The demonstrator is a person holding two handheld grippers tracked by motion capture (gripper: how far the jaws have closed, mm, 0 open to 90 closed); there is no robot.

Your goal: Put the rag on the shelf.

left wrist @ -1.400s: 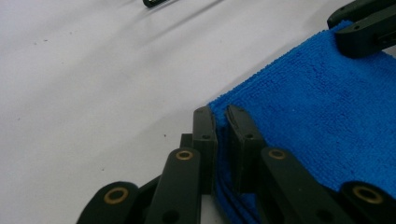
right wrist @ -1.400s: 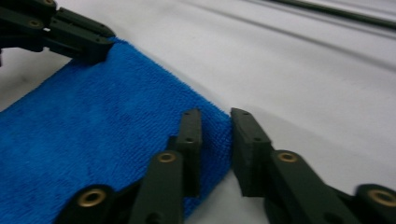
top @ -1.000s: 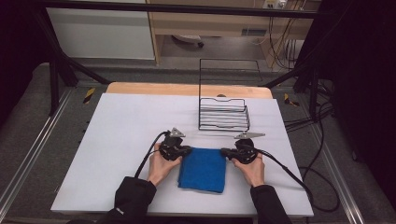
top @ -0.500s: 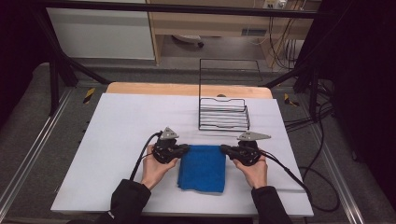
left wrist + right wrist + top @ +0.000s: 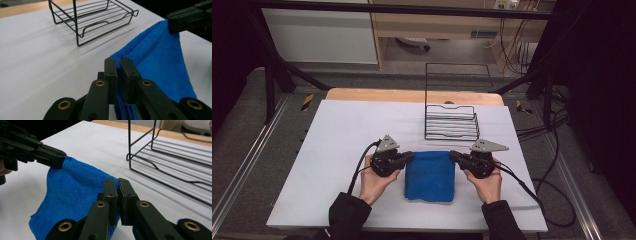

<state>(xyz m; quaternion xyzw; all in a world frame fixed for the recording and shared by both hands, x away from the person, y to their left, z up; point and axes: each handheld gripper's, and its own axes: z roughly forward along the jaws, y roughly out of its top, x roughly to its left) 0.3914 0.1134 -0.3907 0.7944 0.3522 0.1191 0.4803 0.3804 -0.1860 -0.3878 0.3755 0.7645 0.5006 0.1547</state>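
- Nearest the person, the cloth [image 5: 430, 176] lies folded on the white desk [image 5: 337, 135], its near edge flat, its far edge raised between the two claws.
- The left claw [image 5: 410, 157] has its jaws pinched tight on the far left corner of the cloth; in the left gripper view [image 5: 117, 67] several blue layers are squeezed between them.
- The right claw [image 5: 453, 155] is clamped on the far right corner in the same way; in the right gripper view [image 5: 117, 188] the cloth sits between the jaws right at their tips.
- Between the claws the far edge hangs in a shallow sag, not taut.
- Beyond the cloth, just past its far edge, stands a black wire rack [image 5: 451, 121] with a tall wire back.
- Likely risks from here:
  - Both grips are shallow, at the very corners; a quick lift or a pull apart could slip a corner free, and the cloth would drop unevenly.
  - The claws hold several layers; if only some are truly caught, the fold could open as it rises.
  - Carried forward low, the hanging cloth could snag on the rack's wires or push it.
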